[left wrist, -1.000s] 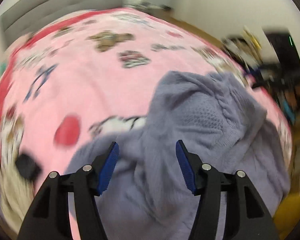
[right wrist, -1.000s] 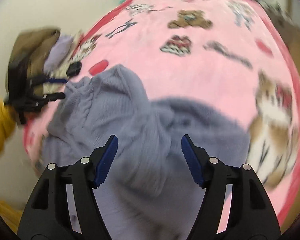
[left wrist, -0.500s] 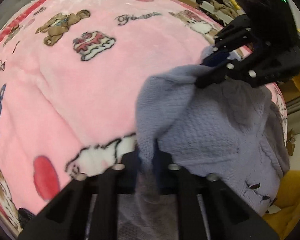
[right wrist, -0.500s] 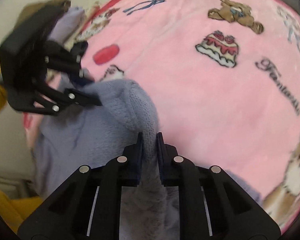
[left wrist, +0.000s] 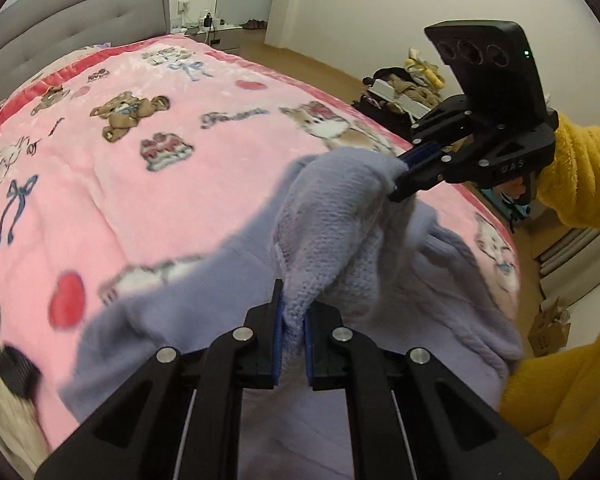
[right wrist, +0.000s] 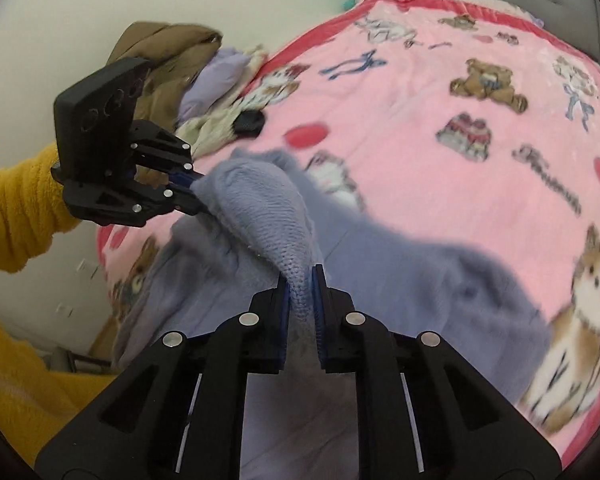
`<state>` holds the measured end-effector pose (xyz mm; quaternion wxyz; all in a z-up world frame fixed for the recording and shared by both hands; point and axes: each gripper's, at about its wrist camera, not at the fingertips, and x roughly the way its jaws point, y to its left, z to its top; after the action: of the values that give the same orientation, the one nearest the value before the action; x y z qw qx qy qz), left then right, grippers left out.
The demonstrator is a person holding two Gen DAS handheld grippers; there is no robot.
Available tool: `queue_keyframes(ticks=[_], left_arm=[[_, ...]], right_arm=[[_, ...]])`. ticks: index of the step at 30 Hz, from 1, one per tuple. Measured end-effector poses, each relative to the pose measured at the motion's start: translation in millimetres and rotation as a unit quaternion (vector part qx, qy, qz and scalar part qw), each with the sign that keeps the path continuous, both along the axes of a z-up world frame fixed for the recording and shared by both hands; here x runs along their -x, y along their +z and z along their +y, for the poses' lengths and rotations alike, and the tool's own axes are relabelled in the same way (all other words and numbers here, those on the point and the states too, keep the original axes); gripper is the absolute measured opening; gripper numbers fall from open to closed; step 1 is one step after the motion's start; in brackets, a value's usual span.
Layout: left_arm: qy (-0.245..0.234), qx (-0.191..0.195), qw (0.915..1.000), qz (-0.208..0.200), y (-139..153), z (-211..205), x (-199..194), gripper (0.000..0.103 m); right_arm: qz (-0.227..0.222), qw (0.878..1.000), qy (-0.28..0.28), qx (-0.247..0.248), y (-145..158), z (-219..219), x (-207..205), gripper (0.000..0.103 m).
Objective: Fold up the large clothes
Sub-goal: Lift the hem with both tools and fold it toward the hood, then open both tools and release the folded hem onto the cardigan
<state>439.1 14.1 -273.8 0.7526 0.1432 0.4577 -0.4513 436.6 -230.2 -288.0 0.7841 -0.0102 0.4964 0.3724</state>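
A lavender knit sweater [left wrist: 340, 224] lies bunched at the near edge of a bed with a pink cartoon blanket [left wrist: 120, 184]. My left gripper [left wrist: 291, 320] is shut on a fold of the sweater and lifts it. My right gripper [right wrist: 302, 292] is shut on another fold of the same sweater [right wrist: 260, 204]. Each gripper shows in the other's view, pinching the raised edge: the right one [left wrist: 400, 178] at upper right, the left one [right wrist: 198, 196] at left. The sweater hangs stretched between them above the blanket [right wrist: 440, 184].
A pile of other clothes, brown and pale purple [right wrist: 172, 60], lies at the bed's left edge with a small black object [right wrist: 250, 122]. A grey headboard [left wrist: 80, 12] is at the far end. Bags and clutter [left wrist: 404, 88] stand on the floor to the right.
One second ago both grippers were open above the sweater. They closed on it, and since then have lifted the pinched folds higher and apart.
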Motion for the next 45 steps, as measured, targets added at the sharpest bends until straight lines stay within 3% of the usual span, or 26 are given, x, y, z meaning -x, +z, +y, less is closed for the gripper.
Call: queue_keyframes(ticks=[5, 8, 10, 15, 18, 21, 22, 25, 29, 31, 34, 36, 39, 42, 45], left_arm=[[-0.022, -0.045, 0.9983, 0.029, -26, -2, 65, 0.008], [-0.020, -0.063, 0.9948, 0.077, -50, -3, 86, 0.012], [-0.002, -0.067, 0.9935, 0.092, -59, 0, 96, 0.022], [0.086, -0.071, 0.9881, 0.106, -60, 6, 107, 0.039], [0.119, -0.054, 0.9869, 0.094, -38, 14, 115, 0.052], [0.151, -0.023, 0.9864, 0.060, -10, 22, 117, 0.080], [0.168, -0.008, 0.9845, 0.050, -1, 26, 113, 0.082], [0.211, 0.014, 0.9759, 0.056, -2, 26, 91, 0.083], [0.250, -0.049, 0.9668, 0.021, -51, 1, 72, 0.081], [0.265, -0.073, 0.9610, 0.031, -84, -10, 70, 0.073], [0.282, -0.067, 0.9565, 0.037, -103, -10, 85, 0.072], [0.283, -0.072, 0.9563, 0.018, -112, -14, 104, 0.072], [0.293, -0.066, 0.9538, 0.004, -119, -12, 128, 0.072], [0.307, -0.056, 0.9499, 0.008, -127, -9, 139, 0.073], [0.304, -0.074, 0.9498, -0.001, -141, -11, 145, 0.076]], right_arm=[[0.051, 0.998, 0.018, 0.019, -23, 11, 61, 0.018], [0.100, 0.994, 0.017, 0.030, -47, 16, 86, 0.029], [0.126, 0.991, 0.010, 0.035, -61, 17, 100, 0.042], [0.171, 0.984, -0.045, 0.029, -78, 7, 120, 0.042], [0.163, 0.983, -0.089, -0.011, -54, -8, 129, 0.042], [0.119, 0.982, -0.147, -0.016, -25, -22, 134, 0.061], [0.108, 0.981, -0.162, -0.007, -20, -25, 133, 0.062], [0.100, 0.972, -0.213, -0.009, -23, -32, 117, 0.060], [0.106, 0.967, -0.232, 0.007, -59, -15, 100, 0.046], [0.109, 0.967, -0.229, 0.020, -80, -1, 92, 0.039], [0.113, 0.969, -0.219, 0.018, -101, 13, 99, 0.039], [0.115, 0.970, -0.216, 0.009, -108, 16, 110, 0.039], [0.124, 0.967, -0.211, 0.071, -128, 20, 133, 0.039], [0.118, 0.965, -0.216, 0.090, -141, 16, 149, 0.038], [0.101, 0.967, -0.211, 0.099, -150, 15, 157, 0.039]])
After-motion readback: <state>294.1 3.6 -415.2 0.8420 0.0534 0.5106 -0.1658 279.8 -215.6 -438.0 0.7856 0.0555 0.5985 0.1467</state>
